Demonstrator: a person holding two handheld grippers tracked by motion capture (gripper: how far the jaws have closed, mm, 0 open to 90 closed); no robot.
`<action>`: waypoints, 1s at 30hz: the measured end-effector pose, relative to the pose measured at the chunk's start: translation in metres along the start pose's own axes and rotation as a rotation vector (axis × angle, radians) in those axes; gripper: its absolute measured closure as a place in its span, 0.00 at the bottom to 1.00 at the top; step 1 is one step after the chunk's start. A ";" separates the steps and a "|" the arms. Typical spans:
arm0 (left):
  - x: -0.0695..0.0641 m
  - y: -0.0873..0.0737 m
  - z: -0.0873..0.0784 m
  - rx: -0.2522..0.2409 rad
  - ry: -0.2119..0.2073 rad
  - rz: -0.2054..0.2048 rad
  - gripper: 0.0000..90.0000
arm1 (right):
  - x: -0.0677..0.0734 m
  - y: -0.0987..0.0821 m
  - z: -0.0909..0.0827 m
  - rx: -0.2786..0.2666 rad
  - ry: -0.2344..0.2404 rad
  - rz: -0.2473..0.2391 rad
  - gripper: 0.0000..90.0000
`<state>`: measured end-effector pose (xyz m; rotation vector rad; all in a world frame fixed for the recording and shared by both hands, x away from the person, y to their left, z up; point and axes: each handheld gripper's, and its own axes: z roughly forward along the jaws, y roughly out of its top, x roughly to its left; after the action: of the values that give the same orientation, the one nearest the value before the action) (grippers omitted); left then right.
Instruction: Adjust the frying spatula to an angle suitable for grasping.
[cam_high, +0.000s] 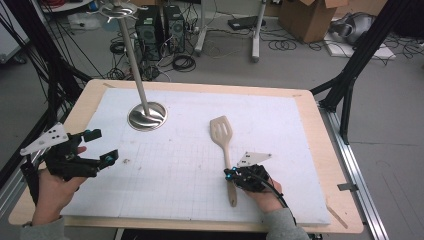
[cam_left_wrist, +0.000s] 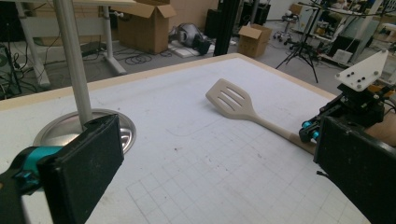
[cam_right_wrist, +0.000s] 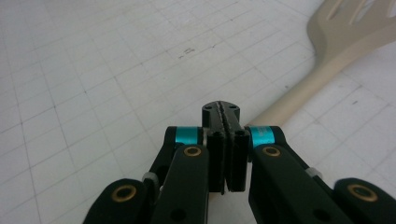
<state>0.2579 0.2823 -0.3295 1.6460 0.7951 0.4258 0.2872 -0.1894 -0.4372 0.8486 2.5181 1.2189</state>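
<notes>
Counter: wooden top, its edges showing as a bare rim around the mat; floor with cables and boxes lying beyond the far edge.

White mat: gridded sheet covering nearly the whole counter. A wide open stretch is lying between the two pairs of fingers, and more bare mat is lying beyond the right gripper toward the far right corner.

Metal stand: round steel base with a pole rising from it, sitting on the mat ahead of the left gripper's fingers, near their far side, well apart from the right gripper.

Left gripper: being held at the counter's left edge, fingers standing spread wide with nothing between them, pointing across the mat toward the spatula.

Right gripper: sitting low over the mat near the counter's near edge, fingers pressed together, pad against pad, nothing seen between them; they are sitting just beside the spatula's handle; contact cannot be told.

Spatula: pale, slotted, lying flat on the mat. Its long axis is running from the near edge toward the far edge; the slotted blade is pointing away from the person, ahead of the right fingers, and the handle end is lying behind them.
</notes>
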 end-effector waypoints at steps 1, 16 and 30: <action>0.000 0.000 0.000 0.002 0.001 0.001 0.02 | 0.001 0.000 0.001 0.004 0.003 -0.003 0.99; 0.001 -0.001 0.001 0.006 0.004 -0.002 0.02 | 0.005 0.001 0.009 0.033 0.015 -0.025 1.00; 0.002 -0.004 0.003 0.017 0.012 0.003 0.02 | 0.009 0.005 0.004 0.090 -0.028 -0.053 1.00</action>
<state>0.2602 0.2812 -0.3340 1.6614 0.8077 0.4327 0.2839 -0.1795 -0.4357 0.8081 2.5732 1.0773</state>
